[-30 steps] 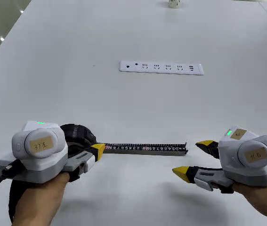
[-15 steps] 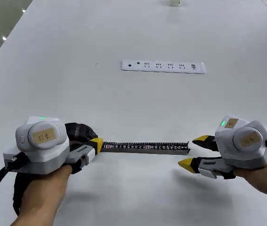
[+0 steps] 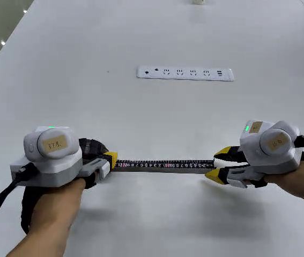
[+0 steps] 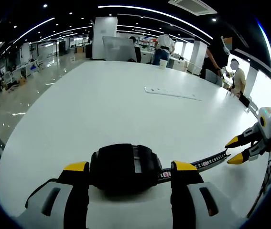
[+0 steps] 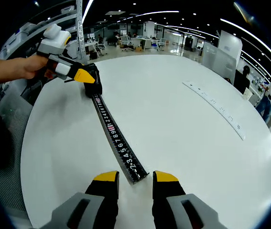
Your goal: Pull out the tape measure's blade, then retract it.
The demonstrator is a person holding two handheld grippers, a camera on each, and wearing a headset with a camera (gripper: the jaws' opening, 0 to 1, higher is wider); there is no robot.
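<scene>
Black tape measure in left gripper; blade numerals 3–9 legible.

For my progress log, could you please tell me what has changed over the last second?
The right hand-held gripper has moved inward to the free end of the blade; its open jaws now straddle the tip, not clamping it. The left hand-held gripper stays shut on the tape measure case, the blade is out about as far as before, and the power strip has not moved.
</scene>
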